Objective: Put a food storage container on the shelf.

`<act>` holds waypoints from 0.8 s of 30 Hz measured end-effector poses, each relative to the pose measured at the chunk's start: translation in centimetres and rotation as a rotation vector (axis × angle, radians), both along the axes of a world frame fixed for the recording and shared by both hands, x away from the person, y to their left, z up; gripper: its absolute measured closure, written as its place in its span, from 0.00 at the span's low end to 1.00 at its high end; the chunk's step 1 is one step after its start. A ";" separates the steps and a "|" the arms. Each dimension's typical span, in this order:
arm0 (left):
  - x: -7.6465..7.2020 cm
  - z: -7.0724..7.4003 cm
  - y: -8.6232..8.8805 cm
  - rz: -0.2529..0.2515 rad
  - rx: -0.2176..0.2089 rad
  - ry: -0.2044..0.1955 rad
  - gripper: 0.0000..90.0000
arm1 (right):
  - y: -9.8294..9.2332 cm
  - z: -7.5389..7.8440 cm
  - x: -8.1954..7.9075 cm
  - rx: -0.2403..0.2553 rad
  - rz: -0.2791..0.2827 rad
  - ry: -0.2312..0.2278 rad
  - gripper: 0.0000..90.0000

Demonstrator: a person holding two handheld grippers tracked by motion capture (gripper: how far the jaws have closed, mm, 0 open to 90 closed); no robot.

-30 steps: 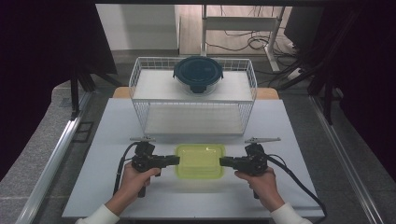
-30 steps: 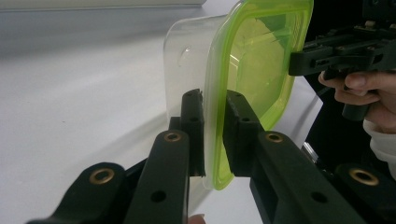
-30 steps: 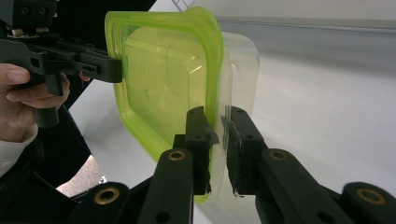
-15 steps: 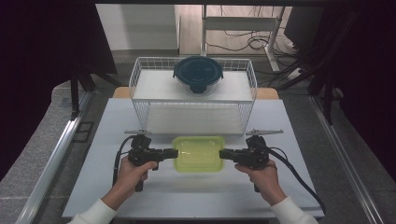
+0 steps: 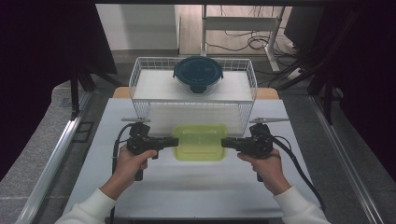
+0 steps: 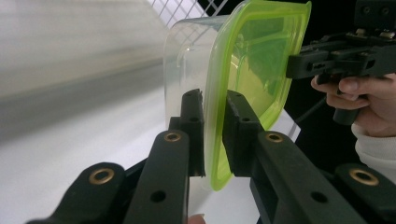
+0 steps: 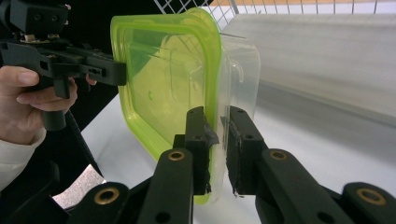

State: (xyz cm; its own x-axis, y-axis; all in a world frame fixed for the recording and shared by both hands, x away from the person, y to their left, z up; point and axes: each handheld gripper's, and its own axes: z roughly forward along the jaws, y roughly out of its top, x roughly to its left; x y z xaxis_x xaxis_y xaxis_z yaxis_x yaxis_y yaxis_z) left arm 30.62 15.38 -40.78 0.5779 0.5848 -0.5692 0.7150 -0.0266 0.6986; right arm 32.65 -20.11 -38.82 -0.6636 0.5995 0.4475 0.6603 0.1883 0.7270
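With my left gripper and right gripper pinching its short ends, the green-lidded container hangs between them. Its long axis runs nine to three. The wire basket lies at twelve.

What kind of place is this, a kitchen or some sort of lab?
Likely a lab recording bench, not a kitchen: a bare white table hemmed by dark curtains, loose floor cables, and hand-held grippers clamping a green-lidded container.

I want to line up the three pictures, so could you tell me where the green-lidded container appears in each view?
High view: green-lidded container, centre, between both grippers.
Left gripper view: upper centre-right, edge clamped.
Right gripper view: upper centre-left, edge clamped.
Shared landmark: white wire basket behind it.
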 end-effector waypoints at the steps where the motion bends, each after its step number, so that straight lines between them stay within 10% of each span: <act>1: 0.1 0.3 0.0 0.000 0.003 -0.008 0.89 | 0.0 0.2 0.1 0.002 0.000 0.000 0.88; 24: 1.3 5.6 0.4 0.014 0.015 -0.085 0.89 | 0.5 5.0 1.6 0.024 0.005 -0.055 0.88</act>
State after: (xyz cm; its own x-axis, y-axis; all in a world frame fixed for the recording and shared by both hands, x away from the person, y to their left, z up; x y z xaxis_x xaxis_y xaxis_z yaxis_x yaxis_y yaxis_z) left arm 31.92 15.82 -35.21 0.6153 0.6012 -0.5098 0.6535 -0.0275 0.7564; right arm 34.24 -19.65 -33.85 -0.6903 0.5856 0.4248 0.6185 0.1731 0.7664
